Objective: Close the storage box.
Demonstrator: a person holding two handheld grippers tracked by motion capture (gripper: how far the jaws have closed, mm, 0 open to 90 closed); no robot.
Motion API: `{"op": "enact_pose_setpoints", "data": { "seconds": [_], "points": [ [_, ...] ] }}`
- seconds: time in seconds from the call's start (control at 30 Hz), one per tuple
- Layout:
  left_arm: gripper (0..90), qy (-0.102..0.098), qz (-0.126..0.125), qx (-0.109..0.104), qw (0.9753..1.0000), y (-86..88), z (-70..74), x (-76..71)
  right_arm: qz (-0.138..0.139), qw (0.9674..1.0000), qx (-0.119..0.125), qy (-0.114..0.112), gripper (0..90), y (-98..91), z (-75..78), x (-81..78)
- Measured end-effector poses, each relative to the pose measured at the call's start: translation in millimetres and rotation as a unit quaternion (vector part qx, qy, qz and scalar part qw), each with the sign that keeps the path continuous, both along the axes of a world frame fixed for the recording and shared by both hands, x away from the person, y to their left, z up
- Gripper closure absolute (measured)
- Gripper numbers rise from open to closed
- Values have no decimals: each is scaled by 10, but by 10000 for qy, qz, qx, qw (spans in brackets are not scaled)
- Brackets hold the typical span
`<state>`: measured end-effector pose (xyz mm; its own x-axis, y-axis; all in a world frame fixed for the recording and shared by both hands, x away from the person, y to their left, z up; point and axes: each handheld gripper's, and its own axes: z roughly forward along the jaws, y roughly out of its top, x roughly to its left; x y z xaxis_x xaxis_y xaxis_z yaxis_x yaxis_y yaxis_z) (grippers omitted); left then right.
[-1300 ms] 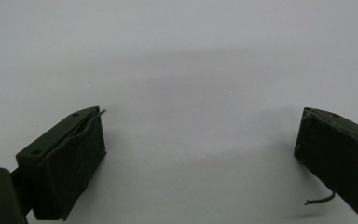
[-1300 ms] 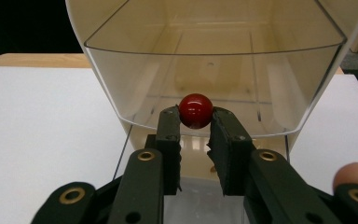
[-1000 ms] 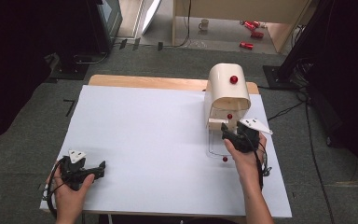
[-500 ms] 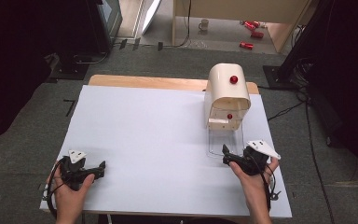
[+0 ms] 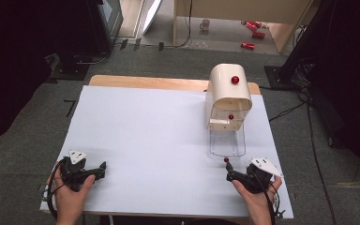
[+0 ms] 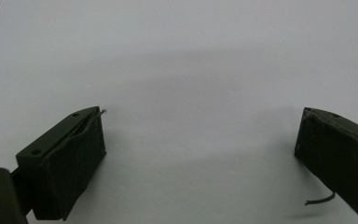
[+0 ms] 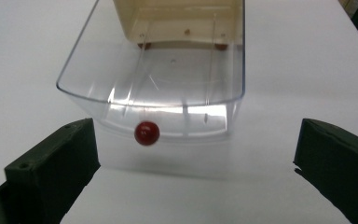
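There was one cream rounded plastic cabinet (image 5: 228, 96), one clear plastic drawer (image 5: 226, 143), three red round knobs (image 5: 235, 79), two black grippers (image 5: 97, 169)

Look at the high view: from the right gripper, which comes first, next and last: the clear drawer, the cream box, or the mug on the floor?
1. Clear drawer, just ahead of the right gripper.
2. Cream box, behind the drawer.
3. Mug, on the floor beyond the table.

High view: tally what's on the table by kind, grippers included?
Cream cabinet: 1
Clear drawer, pulled out: 1
Red knobs: 3
Grippers, left gripper and right gripper: 2
Total: 7
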<state>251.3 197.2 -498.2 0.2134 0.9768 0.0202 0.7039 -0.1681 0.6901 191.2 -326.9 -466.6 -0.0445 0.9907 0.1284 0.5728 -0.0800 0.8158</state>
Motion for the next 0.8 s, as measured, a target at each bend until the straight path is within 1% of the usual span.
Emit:
{"op": "enact_pose_setpoints", "data": {
  "seconds": [0.1, 0.13, 0.17, 0.23, 0.4, 0.47, 0.5, 0.53, 0.6, 0.63, 0.67, 0.7, 0.73, 0.77, 0.8],
  "points": [
    [16, 2, 0, 0, 10000, 0, 0, 0, -29, 9999, 106, 127, 0, -34, -101, -51],
    [16, 2, 0, 0, 10000, 0, 0, 0, -29, 9999, 106, 127, 0, -34, -101, -51],
    [16, 1, 0, -2, 10000, 0, 0, 1, -40, 9997, 111, 203, 0, -35, -153, -67],
    [16, 2, -2, -1, 10000, 1, 0, 0, -27, 9996, 121, 265, 0, -30, -192, -77],
    [16, 2, 0, -2, 10000, 0, 0, 1, -36, 9993, 170, 327, 0, -19, -238, -70],
    [15, 4, -1, -2, 10000, 1, 0, 1, -61, 9992, 173, 343, 9, -17, -252, -60],
    [16, 2, -1, -2, 10000, 1, 0, 1, -87, 9992, 155, 349, 37, -22, -272, -50],
    [16, 2, -1, -2, 10000, 1, 0, 1, -87, 9992, 155, 349, 37, -22, -272, -50],
    [16, 1, 0, -2, 10000, 0, 0, 1, -123, 9991, 166, 373, 87, -27, -299, -44],
    [16, 1, 1, -4, 10000, 0, 0, 1, -159, 9990, 129, 392, 163, -21, -321, -37],
    [16, 1, 1, -4, 10000, 0, 0, 1, -159, 9990, 129, 392, 163, -21, -321, -37],
    [16, 2, -1, -2, 10000, 1, 0, 1, -201, 9991, 35, 382, 273, 2, -333, -34],
    [16, 2, -1, -2, 10000, 1, 0, 1, -201, 9991, 35, 382, 273, 2, -333, -34],
    [16, 2, 0, -3, 10000, 0, 0, 1, -255, 9990, -44, 363, 411, 22, -331, -28],
    [16, 2, 0, -3, 10000, 0, 0, 1, -255, 9990, -44, 363, 411, 22, -331, -28]
  ]
}}
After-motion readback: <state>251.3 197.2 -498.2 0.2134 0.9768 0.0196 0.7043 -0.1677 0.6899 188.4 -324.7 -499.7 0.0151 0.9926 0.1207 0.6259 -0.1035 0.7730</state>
